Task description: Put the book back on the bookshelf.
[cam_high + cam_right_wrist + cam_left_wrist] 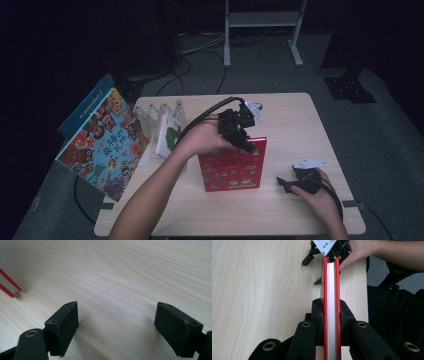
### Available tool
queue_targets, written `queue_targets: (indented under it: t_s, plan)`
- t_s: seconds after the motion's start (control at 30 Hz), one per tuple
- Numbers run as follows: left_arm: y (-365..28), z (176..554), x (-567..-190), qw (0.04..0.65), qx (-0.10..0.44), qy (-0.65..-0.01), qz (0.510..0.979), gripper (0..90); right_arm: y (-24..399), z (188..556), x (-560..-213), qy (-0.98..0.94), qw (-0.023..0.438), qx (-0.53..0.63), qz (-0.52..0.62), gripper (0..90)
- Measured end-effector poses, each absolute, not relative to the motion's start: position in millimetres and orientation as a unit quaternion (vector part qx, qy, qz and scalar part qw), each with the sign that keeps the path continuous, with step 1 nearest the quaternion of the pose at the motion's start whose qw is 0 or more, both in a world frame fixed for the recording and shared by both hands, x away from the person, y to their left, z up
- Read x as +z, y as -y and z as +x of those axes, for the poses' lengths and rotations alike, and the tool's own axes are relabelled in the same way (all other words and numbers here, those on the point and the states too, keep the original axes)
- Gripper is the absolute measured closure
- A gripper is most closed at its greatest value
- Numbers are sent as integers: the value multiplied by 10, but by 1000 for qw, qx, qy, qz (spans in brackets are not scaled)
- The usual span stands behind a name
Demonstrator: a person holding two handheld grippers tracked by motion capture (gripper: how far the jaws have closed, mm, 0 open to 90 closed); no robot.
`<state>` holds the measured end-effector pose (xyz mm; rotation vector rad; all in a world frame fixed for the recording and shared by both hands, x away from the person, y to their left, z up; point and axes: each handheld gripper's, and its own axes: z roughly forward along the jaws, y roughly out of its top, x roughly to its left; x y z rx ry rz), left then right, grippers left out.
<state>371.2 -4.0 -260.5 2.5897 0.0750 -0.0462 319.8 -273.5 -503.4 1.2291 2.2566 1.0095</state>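
A red book [231, 167] is stood up near the middle of the table [295, 112], tilted so that its cover faces the near edge; it is kept there by the left gripper [246, 145], which is brought down on its top edge. In the left gripper view the page block [331, 302] is seen between the two red covers, with the jaws clenched on both covers, so the book is firmly grasped, probably to be lifted and slotted into the clear rack [159, 120] at the left edge, where a white book [167, 135] is already leaned. A large picture book [102, 142] is propped off the table's left edge, beyond the rack. The right gripper [281, 182] is rested near the right part of the near edge, just beside the book's lower right corner but apart from it. Its jaws are spread wide over bare wood in the right gripper view, with nothing between the pads [66, 326] and only a red corner [8, 286] seen off to the side. It is judged to have been released so that the book is left to the left gripper alone.
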Motion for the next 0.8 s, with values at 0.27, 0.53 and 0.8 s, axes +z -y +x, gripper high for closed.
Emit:
queue_targets:
  t_s: [0.27, 0.53, 0.8]
  plan:
    - [-405, 3681, -2507, 286, -1, -66, 956, 788, 2734, 3201, -5035, -803, 189, 358, 436, 173]
    - [-880, 3591, -2435, 300, 16, -117, 947, 788, 2725, 3217, -5038, -806, 185, 355, 435, 123]
    - [-1440, 3429, -2325, 304, 39, -171, 937, 788, 2741, 3249, -5039, -808, 185, 356, 432, 122]
